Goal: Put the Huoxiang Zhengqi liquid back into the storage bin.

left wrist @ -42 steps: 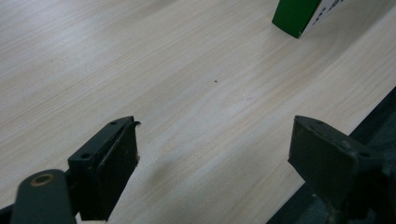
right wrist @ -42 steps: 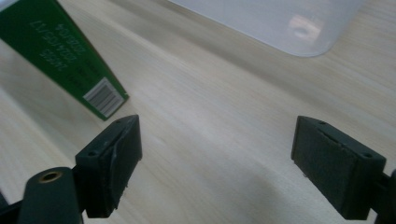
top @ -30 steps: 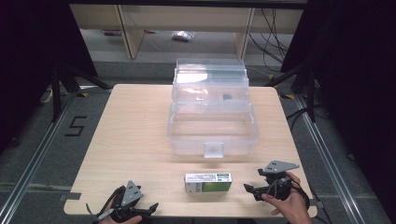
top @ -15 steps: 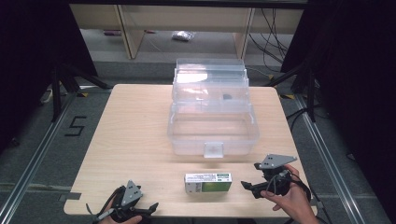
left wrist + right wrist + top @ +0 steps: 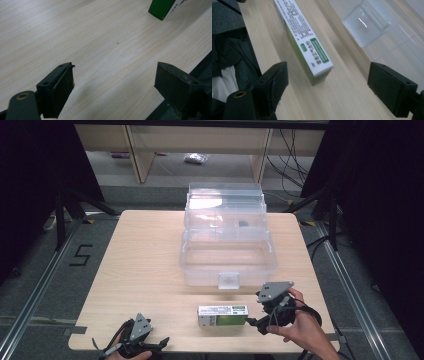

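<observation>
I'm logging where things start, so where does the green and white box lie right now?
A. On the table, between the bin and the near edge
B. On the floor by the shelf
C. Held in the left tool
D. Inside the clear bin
A: the box lies flat on the table, in front of the bin, ahead of the open right tool.

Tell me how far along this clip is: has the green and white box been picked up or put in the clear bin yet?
Done: nothing visible; the clear bin sits open-topped, its front section looking empty. In hand: the right gripper is open at the end of the green and white box, which lies flat on the table, ungrasped. The left gripper is open near the table's front edge. Left: grasping the box, and likely moving it.
</observation>
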### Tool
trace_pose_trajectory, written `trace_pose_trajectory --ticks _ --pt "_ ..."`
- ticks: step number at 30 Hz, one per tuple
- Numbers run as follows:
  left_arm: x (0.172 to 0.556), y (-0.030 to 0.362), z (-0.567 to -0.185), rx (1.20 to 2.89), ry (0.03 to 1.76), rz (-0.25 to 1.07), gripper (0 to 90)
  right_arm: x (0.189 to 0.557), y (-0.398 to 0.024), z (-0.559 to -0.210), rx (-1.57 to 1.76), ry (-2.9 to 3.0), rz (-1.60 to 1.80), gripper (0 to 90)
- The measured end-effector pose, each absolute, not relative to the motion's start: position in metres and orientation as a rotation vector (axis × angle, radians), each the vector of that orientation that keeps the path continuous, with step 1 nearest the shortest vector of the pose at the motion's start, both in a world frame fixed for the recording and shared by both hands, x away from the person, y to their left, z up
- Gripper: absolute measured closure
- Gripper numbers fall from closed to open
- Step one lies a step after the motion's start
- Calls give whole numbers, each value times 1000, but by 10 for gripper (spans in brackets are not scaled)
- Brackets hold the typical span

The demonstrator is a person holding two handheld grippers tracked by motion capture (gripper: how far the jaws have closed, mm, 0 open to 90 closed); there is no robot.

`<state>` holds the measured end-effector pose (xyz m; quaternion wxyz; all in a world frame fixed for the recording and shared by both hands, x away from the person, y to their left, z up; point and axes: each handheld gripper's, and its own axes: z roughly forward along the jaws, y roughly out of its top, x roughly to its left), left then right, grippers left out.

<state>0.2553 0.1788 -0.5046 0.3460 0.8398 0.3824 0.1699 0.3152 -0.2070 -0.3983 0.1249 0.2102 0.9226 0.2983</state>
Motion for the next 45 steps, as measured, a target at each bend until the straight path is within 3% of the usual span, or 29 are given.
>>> trace_pose_trajectory --ticks 12,21,45 --pt "255 176 -507 2123 1019 432 150 323 -173 -402 477 2771 768 182" --pt "255 179 -505 2174 994 439 150 336 -154 -411 446 2826 715 196" --pt "255 180 -505 2174 992 441 150 348 -127 -431 363 2936 597 262"
